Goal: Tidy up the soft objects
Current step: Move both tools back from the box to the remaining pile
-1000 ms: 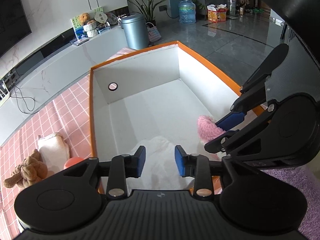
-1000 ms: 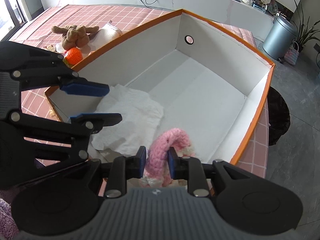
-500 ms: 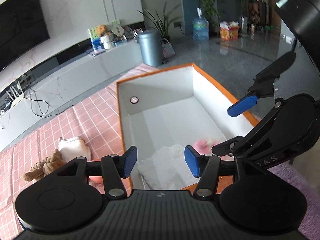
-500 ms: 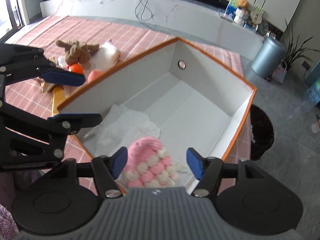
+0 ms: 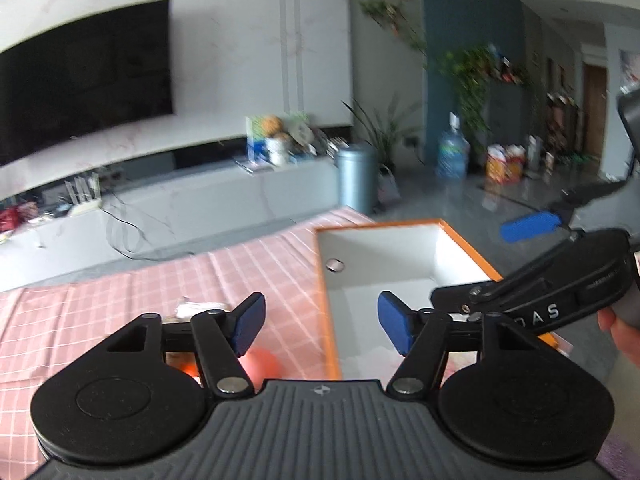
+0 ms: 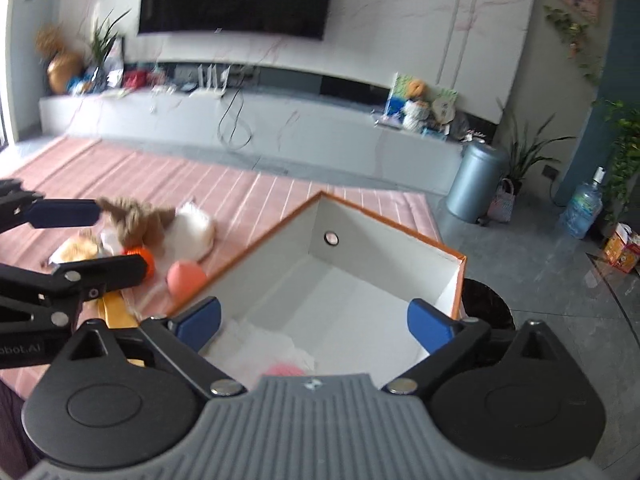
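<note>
**Now between items: both grippers empty above the box**

Evidently one drop is done and the next pick is due. The pink knitted hat [image 6: 285,369] lies inside the box [image 6: 384,248] at its near end, beside a white cloth [image 6: 264,340]. Outside the box, on the pink checked tablecloth [image 6: 168,184], wait a brown plush toy [image 6: 136,220], a white soft toy [image 6: 194,230] and a peach ball [image 6: 186,276].

The right gripper [image 6: 314,322] hangs over the near end of the box, jaws spread wide, holding nothing. The left gripper [image 5: 322,322] straddles the box's left wall, jaws likewise wide and empty. Next, I judge, one gripper should swing left toward the pile and lower onto a toy.
</note>
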Demonstrator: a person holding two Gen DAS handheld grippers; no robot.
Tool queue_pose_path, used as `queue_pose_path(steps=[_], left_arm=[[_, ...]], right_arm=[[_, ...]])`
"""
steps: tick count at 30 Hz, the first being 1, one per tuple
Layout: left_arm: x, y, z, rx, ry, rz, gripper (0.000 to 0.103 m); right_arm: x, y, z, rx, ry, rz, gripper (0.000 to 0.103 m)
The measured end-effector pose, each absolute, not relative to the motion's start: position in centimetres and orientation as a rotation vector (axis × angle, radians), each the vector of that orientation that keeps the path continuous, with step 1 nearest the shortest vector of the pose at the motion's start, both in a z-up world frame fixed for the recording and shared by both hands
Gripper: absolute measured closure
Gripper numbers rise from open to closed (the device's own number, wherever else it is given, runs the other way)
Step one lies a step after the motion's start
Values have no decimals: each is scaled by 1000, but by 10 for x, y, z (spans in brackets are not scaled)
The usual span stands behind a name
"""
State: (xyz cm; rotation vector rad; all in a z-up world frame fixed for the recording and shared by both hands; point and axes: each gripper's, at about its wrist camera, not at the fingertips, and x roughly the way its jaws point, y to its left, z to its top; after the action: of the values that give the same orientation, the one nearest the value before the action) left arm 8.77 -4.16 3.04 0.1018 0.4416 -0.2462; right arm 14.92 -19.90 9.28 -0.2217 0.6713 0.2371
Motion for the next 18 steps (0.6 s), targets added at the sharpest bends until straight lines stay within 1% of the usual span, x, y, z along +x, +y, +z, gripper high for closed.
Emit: queue_pose_path(steps=[4, 6, 10, 12, 18], left_arm=[[75, -18, 28, 8, 343, -183, 21], [71, -7, 26, -23, 326, -139, 21], [69, 24, 19, -157, 324, -68, 19], [68, 37, 14, -172, 321, -13, 17], [62, 75, -2, -166, 375, 54, 19]], right_arm=[[137, -178, 88, -194, 622, 204, 3], [131, -167, 85, -195, 596, 178, 3], [116, -147, 81, -207, 518, 153, 3], [110, -137, 78, -200, 488, 160, 3], [105, -108, 75, -141, 478, 222, 3]])
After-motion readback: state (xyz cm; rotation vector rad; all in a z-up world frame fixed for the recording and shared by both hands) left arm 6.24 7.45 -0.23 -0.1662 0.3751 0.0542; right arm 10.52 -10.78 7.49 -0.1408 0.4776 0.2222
